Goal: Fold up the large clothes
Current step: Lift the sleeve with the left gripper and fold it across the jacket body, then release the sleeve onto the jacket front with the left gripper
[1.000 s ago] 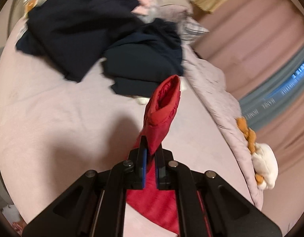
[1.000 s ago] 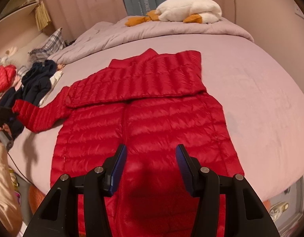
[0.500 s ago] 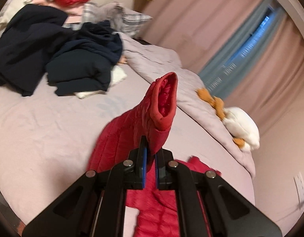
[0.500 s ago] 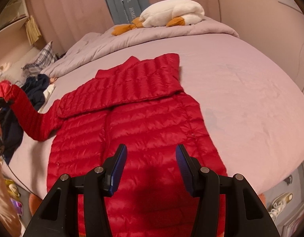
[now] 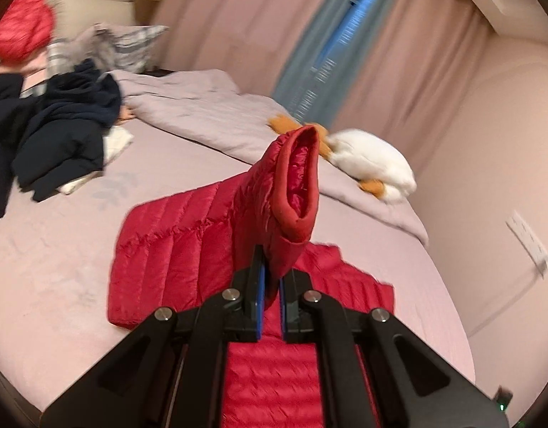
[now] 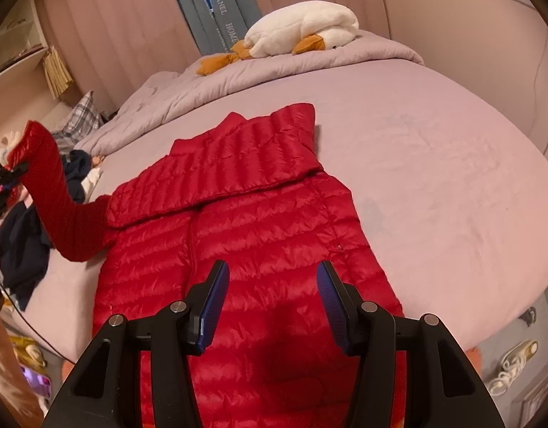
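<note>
One sleeve of the red puffer jacket point(image 6: 259, 235), spread on the bed point(image 6: 452, 164), already lies folded across its chest; the left gripper point(image 5: 270, 285) pinches the other sleeve's cuff point(image 5: 297, 182) aloft beside the jacket, while the right gripper point(image 6: 270, 299), jaws spread and empty, hovers over its hem. Body folds remain.

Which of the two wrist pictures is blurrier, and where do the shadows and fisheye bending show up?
Left wrist view: motion blur smears the curtains and dark clothes pile, while the left gripper and the pinched red sleeve stay sharp. Right wrist view: sharp overall; the right gripper casts a dark shadow on the red jacket. Both views: warm dim light, bed edges bowed, black corners.
</note>
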`<state>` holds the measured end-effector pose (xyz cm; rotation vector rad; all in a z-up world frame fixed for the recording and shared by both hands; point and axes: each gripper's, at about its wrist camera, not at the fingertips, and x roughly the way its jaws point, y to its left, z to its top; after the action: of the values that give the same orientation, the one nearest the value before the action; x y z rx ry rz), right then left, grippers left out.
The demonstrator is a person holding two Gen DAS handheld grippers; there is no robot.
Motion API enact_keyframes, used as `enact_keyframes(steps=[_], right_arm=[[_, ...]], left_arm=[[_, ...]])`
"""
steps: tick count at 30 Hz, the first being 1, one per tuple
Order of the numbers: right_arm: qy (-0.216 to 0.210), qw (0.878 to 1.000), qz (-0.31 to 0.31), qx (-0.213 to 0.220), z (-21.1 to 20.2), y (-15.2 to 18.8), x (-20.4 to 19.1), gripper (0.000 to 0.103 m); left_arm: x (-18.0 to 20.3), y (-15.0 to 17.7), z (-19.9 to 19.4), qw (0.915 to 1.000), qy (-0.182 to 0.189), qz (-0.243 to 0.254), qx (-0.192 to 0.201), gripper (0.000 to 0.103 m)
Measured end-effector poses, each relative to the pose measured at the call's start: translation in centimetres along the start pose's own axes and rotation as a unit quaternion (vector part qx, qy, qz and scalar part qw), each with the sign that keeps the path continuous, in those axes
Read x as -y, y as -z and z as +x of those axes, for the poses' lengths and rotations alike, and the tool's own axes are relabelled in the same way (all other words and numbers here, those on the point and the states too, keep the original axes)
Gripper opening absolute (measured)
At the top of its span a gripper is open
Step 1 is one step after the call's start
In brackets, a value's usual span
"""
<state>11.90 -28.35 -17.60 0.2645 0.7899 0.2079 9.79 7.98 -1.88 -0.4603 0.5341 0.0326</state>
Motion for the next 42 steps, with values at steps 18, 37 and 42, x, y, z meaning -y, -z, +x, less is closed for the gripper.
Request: enact_keyframes(steps=[18,37,42], right_arm=[[0.013,1.0,0.025,0.005,-0.5,0.0,1.7,0.053],[0.032,0.998,0.044,-0.01,-0.1,0.9,2.6,0.053],[0.038,0.998,0.05,-0.018,0.1,1.3,2.7,0.053]], left_arm=[[6.3,6.2,1.5,0.9914,0.089,0.061,-0.073,0.006],[10.7,16.1,6.9,0.9703,0.094,0.107,-0.196,0.006],[10.6,18.2,8.7,0.961,0.09,0.113,-0.236,0.006]])
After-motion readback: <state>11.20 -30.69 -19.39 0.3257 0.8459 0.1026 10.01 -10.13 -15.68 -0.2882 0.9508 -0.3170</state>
